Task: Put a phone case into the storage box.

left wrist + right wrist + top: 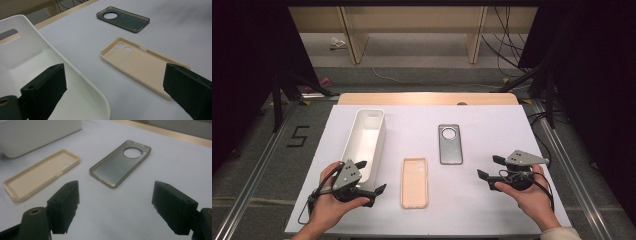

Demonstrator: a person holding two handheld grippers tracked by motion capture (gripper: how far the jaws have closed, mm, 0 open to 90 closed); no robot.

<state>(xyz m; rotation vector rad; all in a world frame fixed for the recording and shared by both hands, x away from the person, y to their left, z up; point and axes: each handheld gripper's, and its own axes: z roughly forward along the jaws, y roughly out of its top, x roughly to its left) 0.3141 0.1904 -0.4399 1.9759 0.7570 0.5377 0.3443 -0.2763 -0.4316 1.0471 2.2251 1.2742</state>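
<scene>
A beige phone case point(414, 182) point(142, 63) point(41, 173) lies open side up near the table's front middle. A grey translucent phone case point(450, 144) point(123, 19) point(121, 162) with a round camera hole lies beyond it to the right. A long white bin point(364, 142) point(37, 65) point(37, 133) stands empty at the left. My left gripper point(369, 177) point(115, 92) is open at the bin's near end, one jaw over the bin, the other near the beige case. My right gripper point(489, 167) point(115, 207) is open at the right, pointing at the grey case, nothing between its jaws.
The white table point(492, 120) ends in a wooden strip point(427, 98) at the back. Black stands and cables sit on the floor beyond. A "5" is marked on the floor point(298, 136) at the left.
</scene>
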